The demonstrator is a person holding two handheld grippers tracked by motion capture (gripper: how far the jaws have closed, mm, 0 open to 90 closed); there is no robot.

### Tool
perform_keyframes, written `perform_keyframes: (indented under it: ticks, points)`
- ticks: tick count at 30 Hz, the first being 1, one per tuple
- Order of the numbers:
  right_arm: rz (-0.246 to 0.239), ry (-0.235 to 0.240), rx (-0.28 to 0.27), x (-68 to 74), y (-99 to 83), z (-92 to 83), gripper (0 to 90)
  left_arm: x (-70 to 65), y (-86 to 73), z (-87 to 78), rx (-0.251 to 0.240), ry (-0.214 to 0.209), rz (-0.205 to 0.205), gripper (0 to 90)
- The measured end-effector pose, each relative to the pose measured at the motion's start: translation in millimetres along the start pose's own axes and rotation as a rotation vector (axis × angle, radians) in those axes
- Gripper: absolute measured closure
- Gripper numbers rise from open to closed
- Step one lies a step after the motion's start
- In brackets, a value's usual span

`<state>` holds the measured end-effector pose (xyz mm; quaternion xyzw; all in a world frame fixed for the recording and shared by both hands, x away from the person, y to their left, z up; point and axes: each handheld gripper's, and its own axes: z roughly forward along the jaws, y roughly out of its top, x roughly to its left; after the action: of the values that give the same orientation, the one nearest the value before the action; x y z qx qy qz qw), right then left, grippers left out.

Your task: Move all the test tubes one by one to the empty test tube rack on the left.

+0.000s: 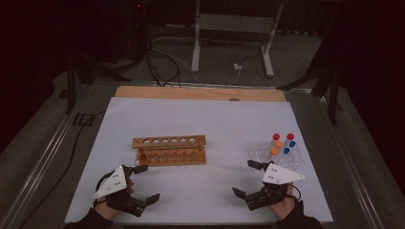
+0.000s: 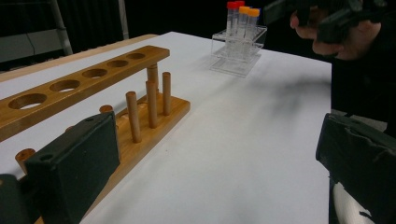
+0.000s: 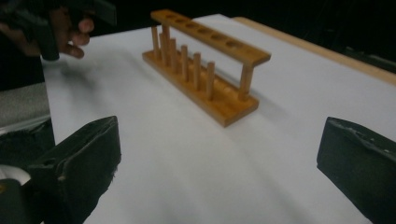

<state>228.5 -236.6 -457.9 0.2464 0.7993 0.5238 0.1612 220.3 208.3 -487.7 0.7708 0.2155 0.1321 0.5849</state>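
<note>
A wooden test-tube rack (image 1: 170, 150) with several round holes and a row of pegs stands mid-table, its holes unfilled; it also appears in the left gripper view (image 2: 93, 88) and the right gripper view (image 3: 205, 60). A clear plastic stand (image 1: 281, 155) at the right holds several capped tubes with red, orange and blue caps (image 2: 239, 21). My left gripper (image 1: 145, 182) rests near the front left, open, with nothing between its jaws. My right gripper (image 1: 247, 179) sits open at the front right, just in front of the clear stand, holding nothing.
A white sheet (image 1: 210, 119) covers the wooden tabletop (image 1: 200, 92), whose bare strip shows at the far edge. Behind the table are a metal desk frame (image 1: 234, 38) and cables (image 1: 162, 67) on the floor. A metal rail (image 1: 43, 157) runs along the left side.
</note>
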Motion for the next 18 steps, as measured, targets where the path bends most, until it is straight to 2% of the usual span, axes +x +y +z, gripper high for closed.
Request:
perform_keyframes:
  ticks: [7, 12, 17, 18]
  points:
    - [0.002, -0.08, -0.051, -13.7, 11.8, -12.2, 0.0, 0.2, 0.0, -0.3, -0.002, 0.0, -0.002, 0.5]
    - [0.008, -0.166, -0.085, -25.0, 18.0, -25.9, 0.0, 0.0, 0.0, -0.2, -0.001, -0.002, 0.0, 0.5]
    - [0.033, -0.264, -0.105, -38.1, 20.5, -40.7, 0.0, 0.4, -0.1, -0.2, -0.003, -0.001, -0.002, 0.5]
    - [0.038, -0.272, -0.106, -39.8, 20.5, -42.7, 0.0, 0.3, -0.1, -0.1, -0.003, -0.001, -0.002, 0.5]
